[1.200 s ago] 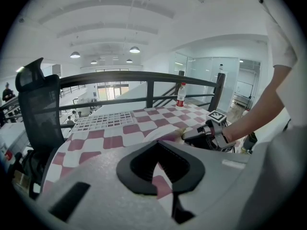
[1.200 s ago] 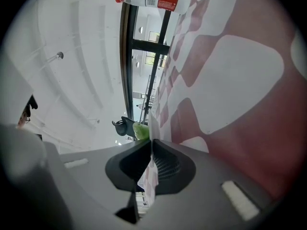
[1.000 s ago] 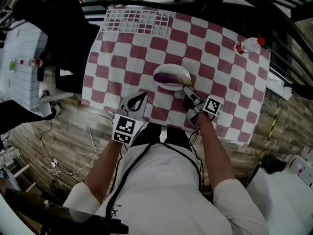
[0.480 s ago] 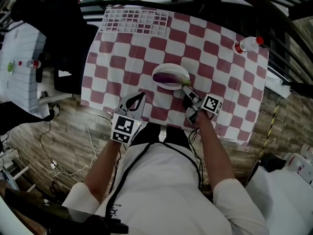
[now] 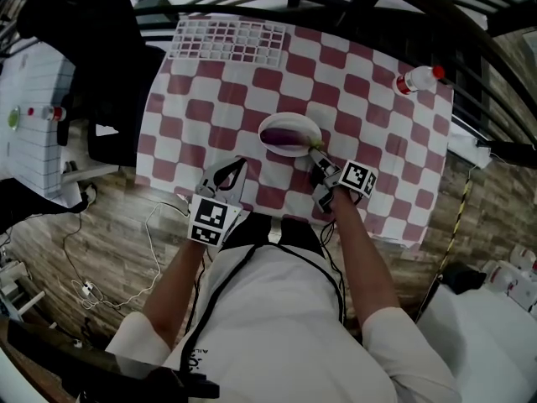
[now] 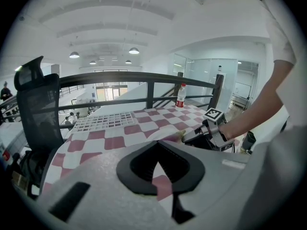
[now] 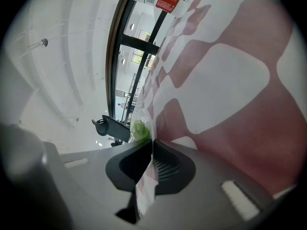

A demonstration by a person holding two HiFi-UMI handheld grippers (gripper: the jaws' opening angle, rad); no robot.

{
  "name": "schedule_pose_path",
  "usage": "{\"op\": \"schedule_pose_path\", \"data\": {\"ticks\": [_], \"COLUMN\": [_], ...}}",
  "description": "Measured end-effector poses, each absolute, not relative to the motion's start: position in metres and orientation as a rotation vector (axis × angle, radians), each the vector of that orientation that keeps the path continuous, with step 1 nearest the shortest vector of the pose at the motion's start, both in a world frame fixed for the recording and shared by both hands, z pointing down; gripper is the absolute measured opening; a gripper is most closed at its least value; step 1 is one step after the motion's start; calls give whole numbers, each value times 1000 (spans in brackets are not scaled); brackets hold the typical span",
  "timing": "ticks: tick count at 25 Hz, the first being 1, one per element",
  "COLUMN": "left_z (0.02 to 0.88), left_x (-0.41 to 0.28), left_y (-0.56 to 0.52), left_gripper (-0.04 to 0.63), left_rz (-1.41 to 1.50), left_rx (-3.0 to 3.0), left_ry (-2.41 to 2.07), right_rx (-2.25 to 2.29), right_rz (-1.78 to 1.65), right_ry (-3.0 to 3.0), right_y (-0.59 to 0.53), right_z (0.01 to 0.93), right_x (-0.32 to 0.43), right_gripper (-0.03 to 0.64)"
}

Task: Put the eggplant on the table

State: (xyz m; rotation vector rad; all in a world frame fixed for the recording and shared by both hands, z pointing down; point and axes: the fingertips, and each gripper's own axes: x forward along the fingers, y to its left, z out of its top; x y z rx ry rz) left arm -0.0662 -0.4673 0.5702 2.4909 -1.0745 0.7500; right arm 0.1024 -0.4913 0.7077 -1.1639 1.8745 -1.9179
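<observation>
Eggplant (image 5: 287, 134) lies in white plate (image 5: 264, 128) mid-counter (image 5: 369, 116), not yet on cloth. Green stem (image 7: 139, 130) faces right tool (image 5: 318, 151), likely as lifting handle. Right tool closed, tips at stem, pinch unconfirmed. Left tool (image 5: 243, 160) closed, empty, parked clear.

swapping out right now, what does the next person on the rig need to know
Left gripper: tongs shut, empty, over the near edge of the table.
Right gripper: tongs shut, tips at the green stem of the eggplant; hold not confirmed.
The eggplant lies in the white plate.
Done: approach only. Left: grip it, lift it out, set it on the table.
</observation>
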Motion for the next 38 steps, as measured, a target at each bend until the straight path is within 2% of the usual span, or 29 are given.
{"op": "schedule_pose_path", "data": {"ticks": [22, 26, 30, 32, 34, 38], "left_z": [555, 551, 547, 546, 543, 534], "left_x": [-74, -74, -70, -68, -66, -58], "left_y": [-468, -467, -466, -464, -462, -462], "left_gripper": [2, 2, 2, 2, 2, 2], "left_rz": [733, 734, 724, 719, 710, 681], "left_rx": [2529, 2534, 2541, 2542, 2542, 2554], "left_ry": [-1053, -1062, -1068, -1070, -1074, -1082], "right_rx": [-1277, -1254, -1245, -1236, -1217, -1127], "right_rz": [-2090, -2091, -2106, -2088, -2037, -1924], "right_ry": [1645, 1657, 1653, 1699, 1818, 2009], "right_y": [-491, -488, -479, -473, -463, -439], "right_z": [720, 717, 715, 708, 692, 649], "right_x": [106, 104, 107, 107, 102, 94], "right_gripper": [35, 87, 98, 78, 8, 6]}}
